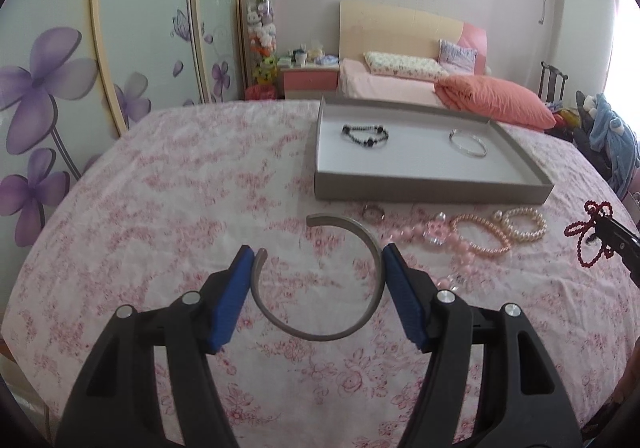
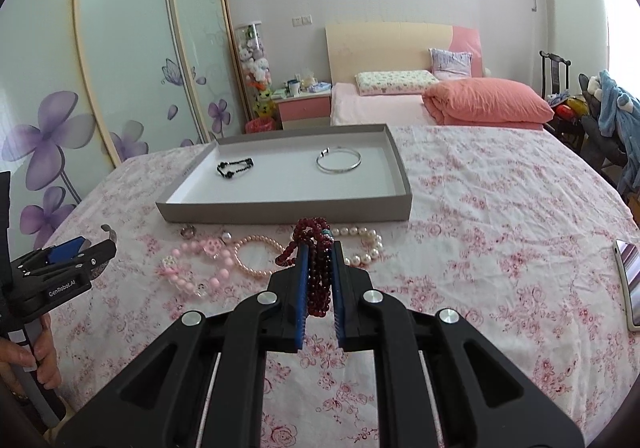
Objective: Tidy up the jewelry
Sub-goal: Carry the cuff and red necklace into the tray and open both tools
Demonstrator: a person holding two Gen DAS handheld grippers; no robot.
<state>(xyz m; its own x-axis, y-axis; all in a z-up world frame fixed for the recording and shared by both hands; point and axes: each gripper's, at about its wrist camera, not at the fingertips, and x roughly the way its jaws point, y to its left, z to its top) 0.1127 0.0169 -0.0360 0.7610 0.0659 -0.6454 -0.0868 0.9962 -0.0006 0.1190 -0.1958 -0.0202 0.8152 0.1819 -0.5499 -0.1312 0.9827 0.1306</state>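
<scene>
My left gripper [image 1: 318, 254] grips a grey open metal cuff bangle [image 1: 360, 324] between its blue pads, just above the floral bedspread. My right gripper [image 2: 319, 248] is shut on a dark red bead strand [image 2: 316, 280], seen at the right edge of the left wrist view [image 1: 588, 236]. A grey shallow box [image 2: 288, 213] [image 1: 432, 193] holds a black bead bracelet [image 2: 235, 167] and a thin silver bangle [image 2: 338, 161]. In front of the box lie a small ring [image 2: 187, 232], a pink bead bracelet [image 2: 200, 264], a peach pearl bracelet [image 2: 256, 260] and a white pearl bracelet [image 2: 366, 248].
A phone [image 2: 630, 280] lies on the bedspread at the right edge. Behind the work surface are a bed with a coral duvet [image 2: 484, 103], a nightstand [image 2: 304, 107], floral wardrobe doors [image 2: 120, 87] and a chair with clothes [image 2: 612, 119].
</scene>
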